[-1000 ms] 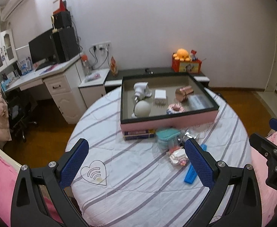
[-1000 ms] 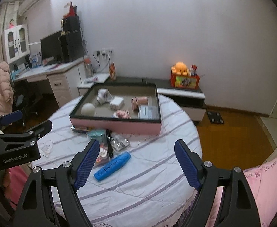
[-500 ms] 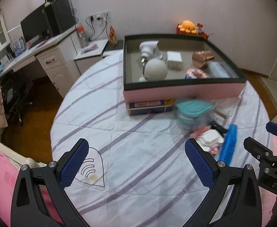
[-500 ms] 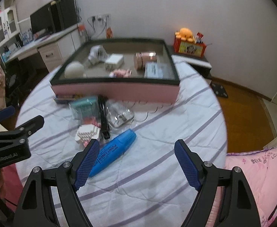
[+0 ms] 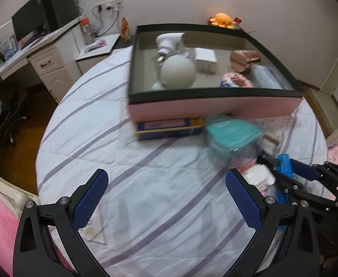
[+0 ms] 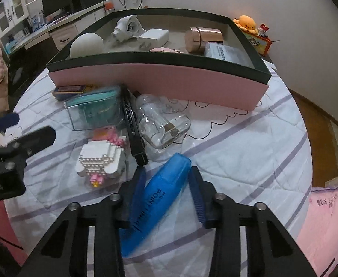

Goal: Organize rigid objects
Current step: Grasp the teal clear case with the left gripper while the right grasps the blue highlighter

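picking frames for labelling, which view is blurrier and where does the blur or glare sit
Left wrist view: blurrier, motion smear on the teal-lidded container and pink box. Right wrist view: mostly sharp, glare on the clear bottle. Both views bend straight edges.

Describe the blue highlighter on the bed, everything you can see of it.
The blue highlighter is a chunky, translucent blue plastic marker with dark lettering along its barrel. It lies flat on the striped white bedsheet, rounded end pointing toward the clear bottle. The right hand-held gripper has just been closing around it, both blue pads against its sides.
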`<state>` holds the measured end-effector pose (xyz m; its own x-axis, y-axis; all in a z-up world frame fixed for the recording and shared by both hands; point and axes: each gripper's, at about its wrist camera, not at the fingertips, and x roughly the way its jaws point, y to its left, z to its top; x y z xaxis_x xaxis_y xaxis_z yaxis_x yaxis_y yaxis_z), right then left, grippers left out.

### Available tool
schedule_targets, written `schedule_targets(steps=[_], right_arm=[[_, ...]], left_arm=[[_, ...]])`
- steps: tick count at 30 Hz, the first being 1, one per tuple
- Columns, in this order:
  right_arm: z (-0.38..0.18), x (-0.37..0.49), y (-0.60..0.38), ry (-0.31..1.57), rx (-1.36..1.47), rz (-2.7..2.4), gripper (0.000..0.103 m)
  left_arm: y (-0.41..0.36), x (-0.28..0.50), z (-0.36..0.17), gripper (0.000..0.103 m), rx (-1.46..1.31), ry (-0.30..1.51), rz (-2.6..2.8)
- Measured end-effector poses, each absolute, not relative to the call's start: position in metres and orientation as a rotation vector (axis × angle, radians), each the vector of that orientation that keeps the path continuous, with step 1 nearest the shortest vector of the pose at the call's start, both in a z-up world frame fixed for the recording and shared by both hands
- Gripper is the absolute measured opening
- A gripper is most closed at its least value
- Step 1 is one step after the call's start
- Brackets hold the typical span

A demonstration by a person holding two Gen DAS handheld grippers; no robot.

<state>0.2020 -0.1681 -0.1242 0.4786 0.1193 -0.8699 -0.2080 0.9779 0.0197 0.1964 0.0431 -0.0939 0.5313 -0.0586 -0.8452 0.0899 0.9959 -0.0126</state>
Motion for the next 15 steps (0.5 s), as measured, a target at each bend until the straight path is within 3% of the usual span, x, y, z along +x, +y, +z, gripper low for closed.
schedule_targets(steps=[2, 12, 13, 14, 15], right_arm=[[-0.124, 0.203, -0.178, 1.053, -0.071, 0.196, 0.03], [-0.126, 0.222, -0.217, 1.035, -0.056, 0.164, 0.029], [-0.127, 0.225, -0.217, 1.035, -0.059, 0.169, 0.029], [-0.128, 0.227, -0.218, 1.035, -0.058, 0.174, 0.029], [-0.128, 0.228, -0.219, 1.033, -0.055, 0.178, 0.029]], left_arm=[[0.031, 0.202, -0.093, 0.103, 0.031, 1.013, -0.108], [-0.01, 0.25, -0.118, 0.102, -0.011, 1.101, -0.142], [-0.007, 0.252, -0.119, 0.095, -0.045, 1.093, -0.148], [-0.006, 0.252, -0.118, 0.077, -0.07, 1.086, -0.18], [-0.006, 0.252, -0.118, 0.069, -0.095, 1.09, -0.233]])
